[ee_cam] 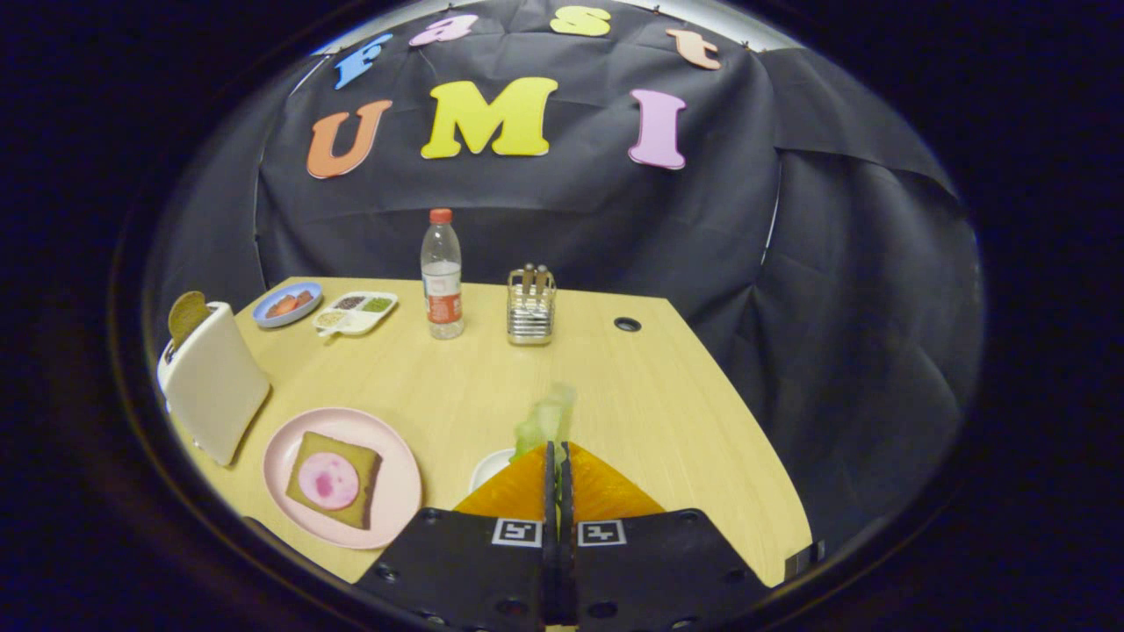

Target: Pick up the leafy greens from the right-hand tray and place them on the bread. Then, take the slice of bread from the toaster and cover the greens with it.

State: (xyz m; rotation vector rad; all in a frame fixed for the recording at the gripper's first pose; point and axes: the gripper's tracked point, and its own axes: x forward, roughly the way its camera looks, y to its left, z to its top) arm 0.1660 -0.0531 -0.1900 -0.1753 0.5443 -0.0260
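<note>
A pale green leaf of leafy greens (546, 420) sticks up from my gripper (558, 449), whose fingers are pressed together on its lower end. The leaf hangs above the wooden table (615, 386), over a small white tray (488, 467) whose rim peeks out just left of the fingers. Left of the fingers lies a pink plate (397, 491) holding a slice of bread (362, 505) with a round pink slice of meat (328, 481) on top. Further left stands a white toaster (215, 382) with a brown slice of bread (187, 314) poking out of its slot.
Beyond the fingers, at the back of the table, stand a water bottle (442, 274) and a metal rack (531, 309). Back left lie a blue plate (287, 305) with food and a white divided dish (356, 312). A round cable hole (627, 324) sits back right.
</note>
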